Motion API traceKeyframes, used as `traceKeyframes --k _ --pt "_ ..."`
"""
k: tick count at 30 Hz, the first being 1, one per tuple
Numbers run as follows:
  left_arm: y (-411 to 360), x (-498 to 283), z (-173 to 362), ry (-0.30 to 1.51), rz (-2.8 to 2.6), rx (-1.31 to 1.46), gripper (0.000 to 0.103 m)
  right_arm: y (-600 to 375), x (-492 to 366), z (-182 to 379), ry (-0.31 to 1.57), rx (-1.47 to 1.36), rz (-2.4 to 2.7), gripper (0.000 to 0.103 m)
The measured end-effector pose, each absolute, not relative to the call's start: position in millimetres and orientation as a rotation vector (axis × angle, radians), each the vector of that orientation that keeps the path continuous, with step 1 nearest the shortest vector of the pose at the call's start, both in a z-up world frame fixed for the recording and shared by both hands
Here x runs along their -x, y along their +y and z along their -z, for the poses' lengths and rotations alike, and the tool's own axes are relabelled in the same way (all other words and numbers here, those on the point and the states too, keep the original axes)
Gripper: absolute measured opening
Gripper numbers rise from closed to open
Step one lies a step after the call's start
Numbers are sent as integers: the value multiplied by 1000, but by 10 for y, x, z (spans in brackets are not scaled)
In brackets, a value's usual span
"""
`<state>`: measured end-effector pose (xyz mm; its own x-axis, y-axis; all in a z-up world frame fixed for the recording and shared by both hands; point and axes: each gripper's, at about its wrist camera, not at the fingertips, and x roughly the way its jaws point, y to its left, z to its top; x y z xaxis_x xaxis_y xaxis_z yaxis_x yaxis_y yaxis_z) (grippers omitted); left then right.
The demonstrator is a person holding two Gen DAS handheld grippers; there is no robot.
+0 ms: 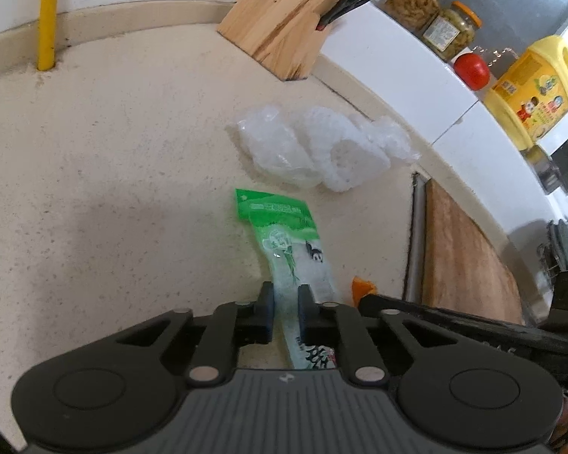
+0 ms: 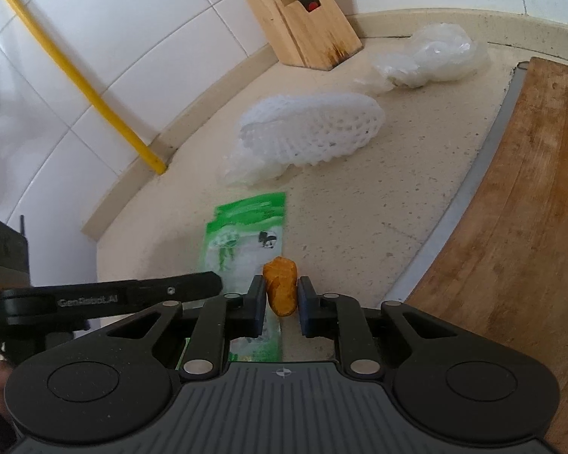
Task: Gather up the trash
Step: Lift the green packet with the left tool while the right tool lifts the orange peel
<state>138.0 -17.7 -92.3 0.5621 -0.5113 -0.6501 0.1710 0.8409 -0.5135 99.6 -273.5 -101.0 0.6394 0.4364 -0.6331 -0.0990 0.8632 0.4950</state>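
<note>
My left gripper (image 1: 286, 295) is shut on a green and clear plastic wrapper (image 1: 284, 234), whose green top lies out ahead on the beige counter. The same wrapper (image 2: 242, 234) shows in the right wrist view, just left of my right gripper (image 2: 280, 291). That gripper is shut on a piece of orange peel (image 2: 281, 287), held upright between its pads. A corner of the peel (image 1: 363, 287) peeks out beside the left gripper. A white foam fruit net (image 2: 314, 132) and crumpled clear plastic (image 2: 431, 60) lie farther back.
A wooden knife block (image 1: 284, 22) stands at the back wall beside a yellow pipe (image 1: 48, 15). A wooden cutting board (image 2: 522, 204) fills the right side. Jars (image 1: 431, 11), a tomato (image 1: 471, 70) and a yellow oil bottle (image 1: 530, 90) sit on the white ledge.
</note>
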Motion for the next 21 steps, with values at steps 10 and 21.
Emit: traceKeyframes --k 10,21 --pt "-398 -1327 879 861 454 305 7 -2661 -1034 1018 833 -428 -336 23" --pt "-243 -1078 738 828 520 383 0 -2600 -874 940 827 -502 -348 22"
